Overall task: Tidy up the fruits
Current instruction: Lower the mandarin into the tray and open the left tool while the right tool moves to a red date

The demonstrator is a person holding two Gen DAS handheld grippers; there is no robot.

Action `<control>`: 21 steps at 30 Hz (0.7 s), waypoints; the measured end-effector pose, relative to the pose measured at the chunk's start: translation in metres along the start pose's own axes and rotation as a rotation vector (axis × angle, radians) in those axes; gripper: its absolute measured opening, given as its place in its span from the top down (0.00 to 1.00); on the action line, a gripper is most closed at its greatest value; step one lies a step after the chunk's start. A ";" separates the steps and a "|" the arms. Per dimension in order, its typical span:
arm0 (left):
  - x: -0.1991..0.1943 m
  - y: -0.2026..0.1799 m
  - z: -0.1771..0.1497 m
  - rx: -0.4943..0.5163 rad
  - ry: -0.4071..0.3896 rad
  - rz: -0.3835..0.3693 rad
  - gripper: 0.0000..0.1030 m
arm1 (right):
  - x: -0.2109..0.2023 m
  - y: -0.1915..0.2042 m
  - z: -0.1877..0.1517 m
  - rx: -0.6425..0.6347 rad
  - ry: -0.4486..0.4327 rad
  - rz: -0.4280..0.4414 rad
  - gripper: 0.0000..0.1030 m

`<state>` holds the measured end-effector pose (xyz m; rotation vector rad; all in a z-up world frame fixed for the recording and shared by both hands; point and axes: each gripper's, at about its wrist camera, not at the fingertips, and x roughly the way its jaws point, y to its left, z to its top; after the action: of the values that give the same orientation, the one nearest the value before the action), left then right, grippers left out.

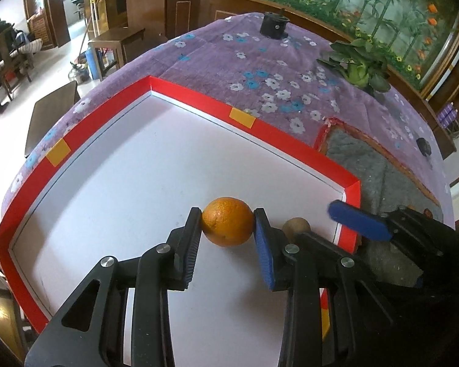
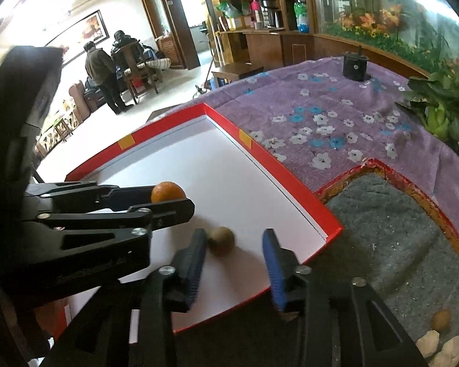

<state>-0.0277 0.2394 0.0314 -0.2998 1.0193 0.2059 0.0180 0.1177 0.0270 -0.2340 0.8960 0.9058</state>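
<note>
- Fingers (image 1: 195, 235) of the left gripper (image 1: 228, 229) are clenched on the orange (image 1: 228, 221), one pad pressed against each side of the fruit, above the white floor of the red-rimmed box (image 1: 113, 116).
- From the right wrist view, the same orange (image 2: 167, 191) shows at the tip of the left gripper (image 2: 168, 198), over the box's (image 2: 278, 165) white floor.
- Fingers (image 2: 195, 253) of the right gripper (image 2: 234, 253) are released and spread apart, with nothing clamped between them.
- Between those spread fingers, just beside the left one, a small brownish-green round fruit (image 2: 221, 240) lies on the box floor near its corner; its outline is blurred.
- From the left wrist view this small fruit (image 1: 296, 226) sits just right of the orange, partly hidden by a finger.
- Beside the box, on the purple flowered cloth (image 2: 321, 113) covering the tabletop, lies a grey-lined tray (image 2: 382, 223) holding another small brown fruit (image 2: 441, 320) and some pale lumps (image 2: 428, 343).
</note>
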 end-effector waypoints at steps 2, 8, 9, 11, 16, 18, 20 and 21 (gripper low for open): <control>-0.002 0.000 -0.001 -0.003 0.005 0.003 0.68 | -0.013 -0.002 -0.003 0.006 -0.018 -0.014 0.63; -0.031 -0.012 -0.012 0.011 -0.017 -0.077 0.68 | -0.061 -0.029 -0.021 0.070 -0.083 -0.065 0.55; -0.036 -0.017 -0.016 0.025 -0.019 -0.094 0.68 | -0.066 -0.035 -0.025 0.082 -0.084 -0.081 0.54; -0.048 -0.031 -0.025 0.085 -0.021 -0.132 0.68 | -0.074 -0.047 -0.033 0.110 -0.083 -0.115 0.54; -0.060 -0.059 -0.050 0.189 0.023 -0.199 0.68 | -0.082 -0.071 -0.051 0.185 -0.077 -0.133 0.53; -0.058 -0.068 -0.056 0.207 0.051 -0.219 0.68 | -0.080 -0.072 -0.055 0.186 -0.070 -0.139 0.53; -0.056 -0.075 -0.063 0.223 0.063 -0.225 0.68 | -0.076 -0.070 -0.059 0.179 -0.057 -0.145 0.53; -0.055 -0.079 -0.066 0.230 0.067 -0.231 0.68 | -0.073 -0.070 -0.060 0.177 -0.047 -0.147 0.53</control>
<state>-0.0845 0.1416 0.0583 -0.2132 1.0551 -0.1307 0.0152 0.0005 0.0324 -0.1241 0.8978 0.6890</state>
